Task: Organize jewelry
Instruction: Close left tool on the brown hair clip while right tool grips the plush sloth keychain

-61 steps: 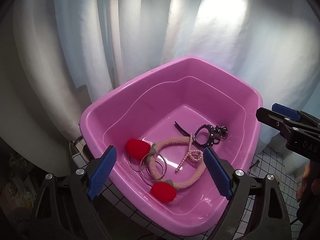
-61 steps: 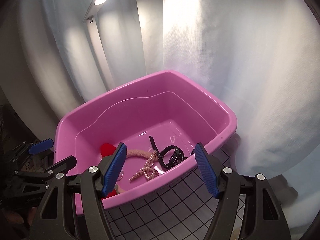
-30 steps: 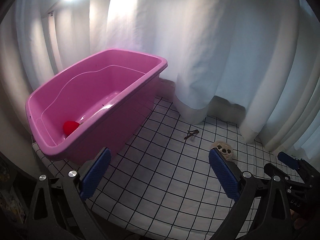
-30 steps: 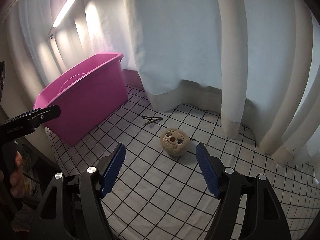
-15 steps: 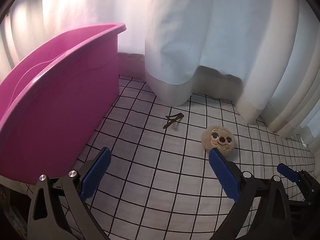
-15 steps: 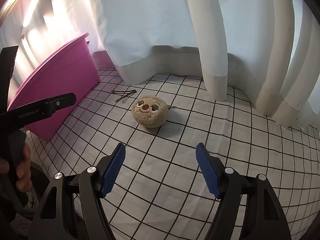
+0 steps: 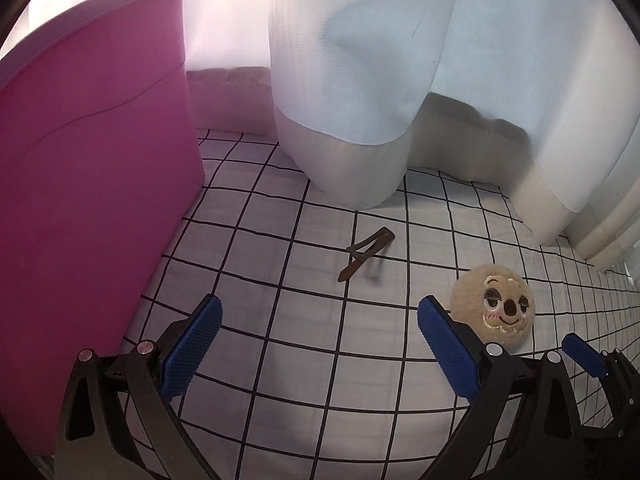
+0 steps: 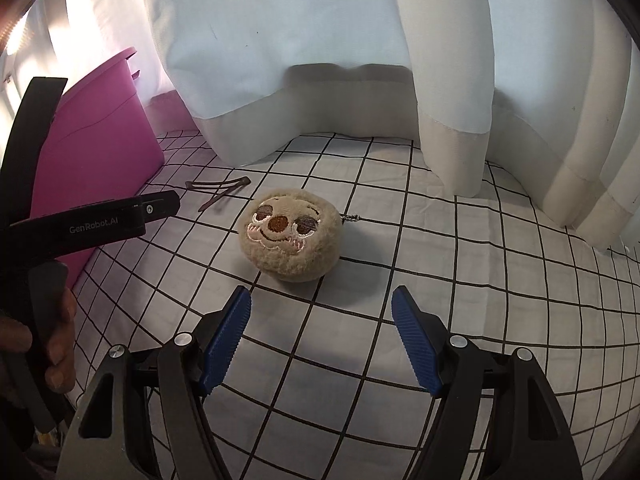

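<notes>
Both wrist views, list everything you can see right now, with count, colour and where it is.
Tub: one, pink, on the checked cloth at the left edge; its inside is hidden.
Hair clip: one, dark brown, lying on the cloth between the tub and the plush.
Plush: one, beige ball with a stitched face and a small chain on its side, ahead of the right tool.
Cloth: one, white with a black grid, covering the surface.
Curtain: white, hanging behind everything, hem resting on the cloth.
Left tool: one, black with blue pads, open, empty, facing the clip.
Right tool: one, black with blue pads, open, empty, facing the plush.
Hand: one, on the left tool's handle.
</notes>
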### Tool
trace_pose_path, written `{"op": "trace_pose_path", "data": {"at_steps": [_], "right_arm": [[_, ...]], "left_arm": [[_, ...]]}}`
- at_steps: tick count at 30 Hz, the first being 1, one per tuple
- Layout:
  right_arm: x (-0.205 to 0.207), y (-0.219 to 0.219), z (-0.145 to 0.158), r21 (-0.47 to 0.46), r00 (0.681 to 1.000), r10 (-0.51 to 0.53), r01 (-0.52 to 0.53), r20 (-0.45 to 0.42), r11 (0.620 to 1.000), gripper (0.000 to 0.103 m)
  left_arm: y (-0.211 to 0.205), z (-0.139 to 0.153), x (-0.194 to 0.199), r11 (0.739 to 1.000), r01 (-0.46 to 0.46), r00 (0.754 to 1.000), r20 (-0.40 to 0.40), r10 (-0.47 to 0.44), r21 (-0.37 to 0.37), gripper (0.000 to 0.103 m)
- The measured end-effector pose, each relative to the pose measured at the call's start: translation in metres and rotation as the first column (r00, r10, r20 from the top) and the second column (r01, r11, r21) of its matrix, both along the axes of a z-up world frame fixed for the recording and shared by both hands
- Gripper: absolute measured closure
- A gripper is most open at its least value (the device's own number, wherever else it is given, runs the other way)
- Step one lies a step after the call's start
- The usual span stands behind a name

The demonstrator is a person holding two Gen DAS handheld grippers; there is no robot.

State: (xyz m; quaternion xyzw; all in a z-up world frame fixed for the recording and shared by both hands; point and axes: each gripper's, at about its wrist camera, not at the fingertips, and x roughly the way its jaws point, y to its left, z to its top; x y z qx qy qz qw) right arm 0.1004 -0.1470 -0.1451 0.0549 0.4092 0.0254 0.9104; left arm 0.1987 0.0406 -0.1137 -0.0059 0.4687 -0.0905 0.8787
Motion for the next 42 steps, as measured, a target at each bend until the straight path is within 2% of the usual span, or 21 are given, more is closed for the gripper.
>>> {"op": "trace_pose_path", "data": {"at_steps": [10,25,42], "right_arm": [[0.027,0.014,-0.012,-0.033,1.000,-0.015,0.015,-0.010,0.999,0.033],[0.047,0.024,-0.019,-0.072,1.000,-0.020,0.019,-0.018,0.997,0.033],[0.074,0.032,-0.027,-0.133,1.000,-0.018,0.016,-0.019,0.991,0.033]], "left_arm": [[0.006,-0.016,0.030,1.000,-0.008,1.000,-0.022,0.007,-0.006,0.006],[0.003,-0.020,0.049,1.000,0.007,1.000,-0.015,-0.007,-0.003,0.006],[-0.015,-0.042,0.067,0.999,0.051,0.997,-0.056,-0.049,0.019,0.006]]}}
